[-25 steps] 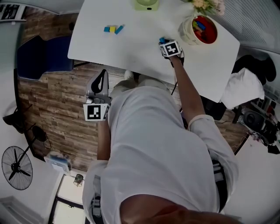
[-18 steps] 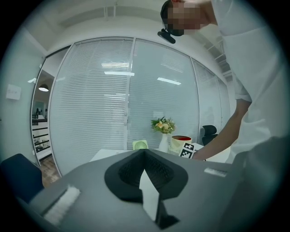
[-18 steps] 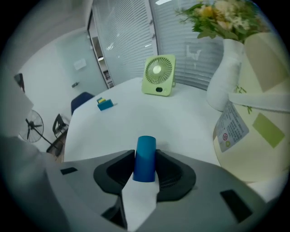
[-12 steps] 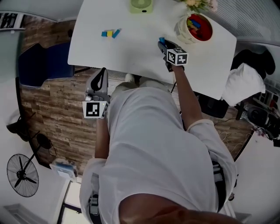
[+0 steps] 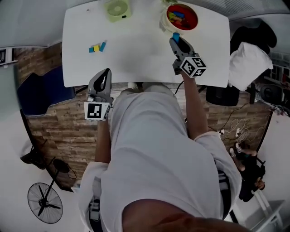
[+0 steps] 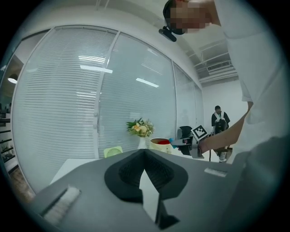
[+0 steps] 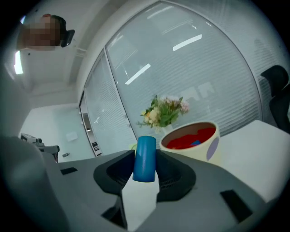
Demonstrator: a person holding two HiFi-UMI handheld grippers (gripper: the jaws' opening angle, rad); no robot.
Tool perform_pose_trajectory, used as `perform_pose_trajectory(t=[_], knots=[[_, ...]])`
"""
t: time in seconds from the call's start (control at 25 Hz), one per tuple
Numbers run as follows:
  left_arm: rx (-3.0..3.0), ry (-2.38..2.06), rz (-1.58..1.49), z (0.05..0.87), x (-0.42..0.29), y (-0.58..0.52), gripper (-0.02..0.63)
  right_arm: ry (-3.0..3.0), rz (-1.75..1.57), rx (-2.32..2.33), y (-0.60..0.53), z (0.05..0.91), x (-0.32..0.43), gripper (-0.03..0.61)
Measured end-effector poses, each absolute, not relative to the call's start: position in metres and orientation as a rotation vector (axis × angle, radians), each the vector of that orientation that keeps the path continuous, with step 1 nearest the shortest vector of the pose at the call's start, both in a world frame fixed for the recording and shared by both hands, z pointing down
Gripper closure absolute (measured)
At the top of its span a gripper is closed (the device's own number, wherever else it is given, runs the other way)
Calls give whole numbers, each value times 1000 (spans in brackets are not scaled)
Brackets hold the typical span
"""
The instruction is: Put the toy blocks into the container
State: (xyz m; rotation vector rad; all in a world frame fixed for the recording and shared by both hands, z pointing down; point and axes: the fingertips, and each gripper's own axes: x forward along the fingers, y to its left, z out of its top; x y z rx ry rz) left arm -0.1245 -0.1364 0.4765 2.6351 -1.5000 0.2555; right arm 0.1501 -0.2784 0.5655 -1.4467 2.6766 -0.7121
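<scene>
Blue plastic cylinder block [image 7: 145, 158]: gripped upright between the pads of the right gripper [image 5: 176, 43], jaws clenched on its curved sides and its top end standing proud of them. Held off the white table [image 5: 136, 54], not resting on anything.

Cream round container with a red interior [image 7: 195, 152]: directly ahead of the right gripper and just beyond the block. Several coloured blocks already lie inside. In the head view the block sits just short of the rim, on the person's side, not yet over the opening.

Left gripper [image 5: 104, 77]: jaws pressed fully together with nothing between them. It is over the near table edge, well apart from the container. Probably parked there to keep out of the right arm's path.

Left on the table: a small cluster of blue and yellow blocks [image 5: 97, 47], far left, well apart from the container. A pale green rounded object [image 5: 118, 9] sits at the far edge, and a vase of flowers [image 7: 165, 111] stands behind the container.

Judgement: carry phase of one block, task partway done. The side grip with the top exposed suits a plain release, so the cylinder should fall free once it is above the opening. Risk: letting go too early drops it against the near rim and it rolls off across the table.
</scene>
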Motion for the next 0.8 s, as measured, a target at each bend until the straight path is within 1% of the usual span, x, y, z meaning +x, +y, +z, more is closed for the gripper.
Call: perform_pose_trajectory(t=[0.2,0.36,0.56,0.68,0.8], knots=[[2680,-1431,262,478,-107,-143,617,2683,-496,-1558,-295,521,196,433],[2651,-1433,209,475,-109,-140,617,2860,-330,-1634,-325,514,215,433],[2588,-1528,168,470,-125,-128,617,3304,-85,-1664,-371,538,219,433],[2537,-1597,155,469,-137,-119,617,3660,99,-1528,-390,563,211,433],[2491,-1653,149,471,-149,-108,617,4014,184,-1312,-401,595,203,433]])
